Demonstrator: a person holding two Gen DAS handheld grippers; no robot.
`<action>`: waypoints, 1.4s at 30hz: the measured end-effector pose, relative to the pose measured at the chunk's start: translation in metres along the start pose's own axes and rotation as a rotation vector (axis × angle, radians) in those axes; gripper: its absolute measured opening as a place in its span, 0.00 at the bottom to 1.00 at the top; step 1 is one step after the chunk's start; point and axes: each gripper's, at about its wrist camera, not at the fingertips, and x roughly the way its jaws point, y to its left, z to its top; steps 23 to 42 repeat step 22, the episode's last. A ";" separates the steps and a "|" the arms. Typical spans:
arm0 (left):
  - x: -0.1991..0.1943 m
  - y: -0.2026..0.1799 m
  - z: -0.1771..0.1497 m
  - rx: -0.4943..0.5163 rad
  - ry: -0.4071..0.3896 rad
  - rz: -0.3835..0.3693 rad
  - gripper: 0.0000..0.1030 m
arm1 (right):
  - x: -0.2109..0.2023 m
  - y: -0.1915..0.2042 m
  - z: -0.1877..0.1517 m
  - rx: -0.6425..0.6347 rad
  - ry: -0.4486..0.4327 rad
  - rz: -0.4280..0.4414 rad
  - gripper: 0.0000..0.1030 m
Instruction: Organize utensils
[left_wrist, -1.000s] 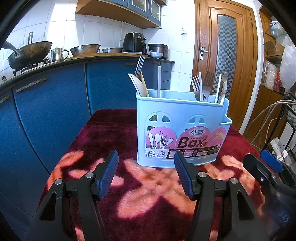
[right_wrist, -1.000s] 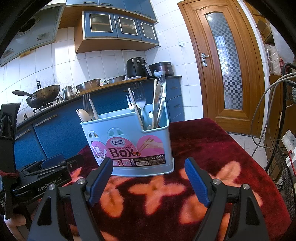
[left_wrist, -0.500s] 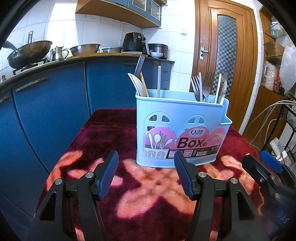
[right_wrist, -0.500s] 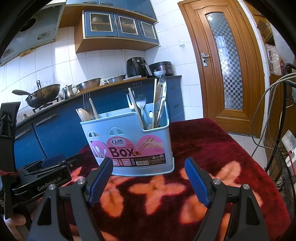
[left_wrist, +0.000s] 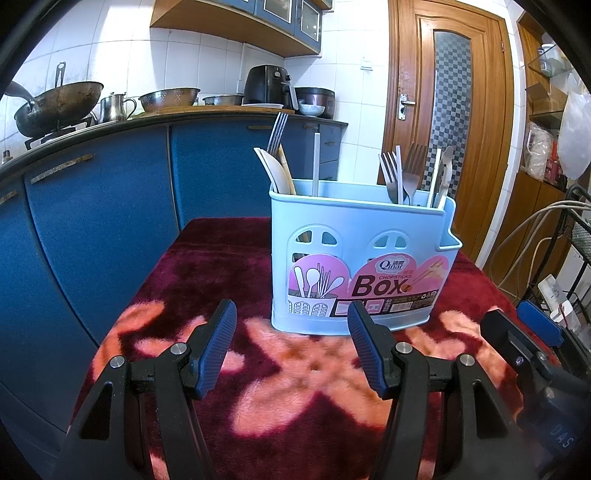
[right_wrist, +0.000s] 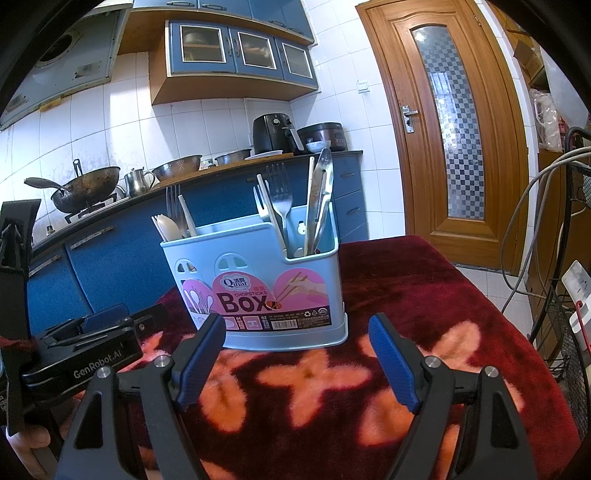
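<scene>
A light blue utensil box (left_wrist: 364, 258) with a pink "Box" label stands on the red floral cloth; it also shows in the right wrist view (right_wrist: 258, 284). Forks (left_wrist: 400, 173), a white spoon (left_wrist: 275, 171), chopsticks and tongs (right_wrist: 319, 199) stand upright in it. My left gripper (left_wrist: 291, 350) is open and empty, just in front of the box. My right gripper (right_wrist: 299, 363) is open and empty, in front of the box from the right. Each gripper's body shows at the edge of the other's view.
The red floral cloth (left_wrist: 295, 387) covers the table. Blue kitchen cabinets (left_wrist: 110, 221) with a wok (left_wrist: 59, 107) and pots on the counter stand behind and left. A wooden door (left_wrist: 450, 110) is at the back right. A wire rack with cables (right_wrist: 561, 295) is at the right.
</scene>
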 end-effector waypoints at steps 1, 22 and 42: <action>0.000 0.000 0.000 0.000 0.000 0.000 0.62 | 0.000 0.000 0.000 0.000 0.000 0.000 0.79; 0.000 -0.002 0.001 -0.001 0.001 0.000 0.62 | 0.000 0.000 0.000 -0.001 0.000 0.001 0.79; 0.000 -0.002 0.001 -0.001 0.001 0.000 0.62 | 0.000 0.000 0.000 -0.001 0.000 0.001 0.79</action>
